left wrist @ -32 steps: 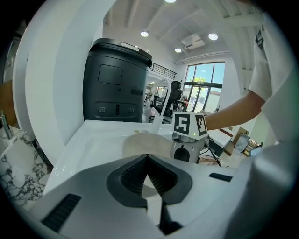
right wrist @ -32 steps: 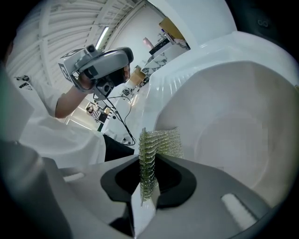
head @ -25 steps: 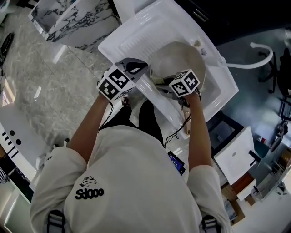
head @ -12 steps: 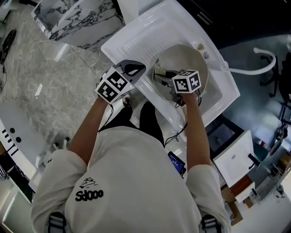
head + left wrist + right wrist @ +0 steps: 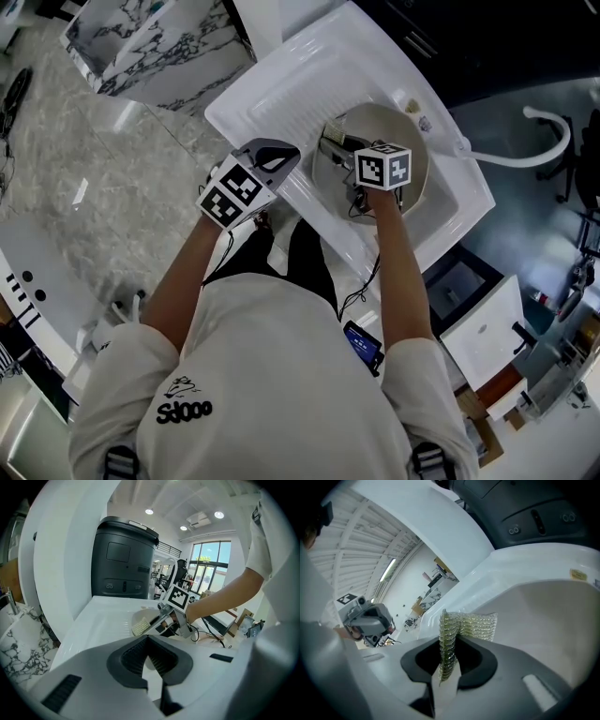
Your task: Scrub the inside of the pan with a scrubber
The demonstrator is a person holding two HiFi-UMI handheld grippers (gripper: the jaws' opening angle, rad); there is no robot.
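Inside the pan (image 5: 412, 155), right tongs (image 5: 448, 663) pinch the scrubber (image 5: 472, 624); shirt (image 5: 281, 375) reads "Sjooo".

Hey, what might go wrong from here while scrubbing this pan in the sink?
The right tool pinches the scrubber only along a thin fold, so hard rubbing may pull it loose. The left tool is shut on nothing, away from the pan, which may slide in the sink.

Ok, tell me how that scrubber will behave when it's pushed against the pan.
Probably floppy: the scrubber folds over where the right tool pinches it. Its thin open mesh suggests it is light and will likely flatten against the pan rather than push back.
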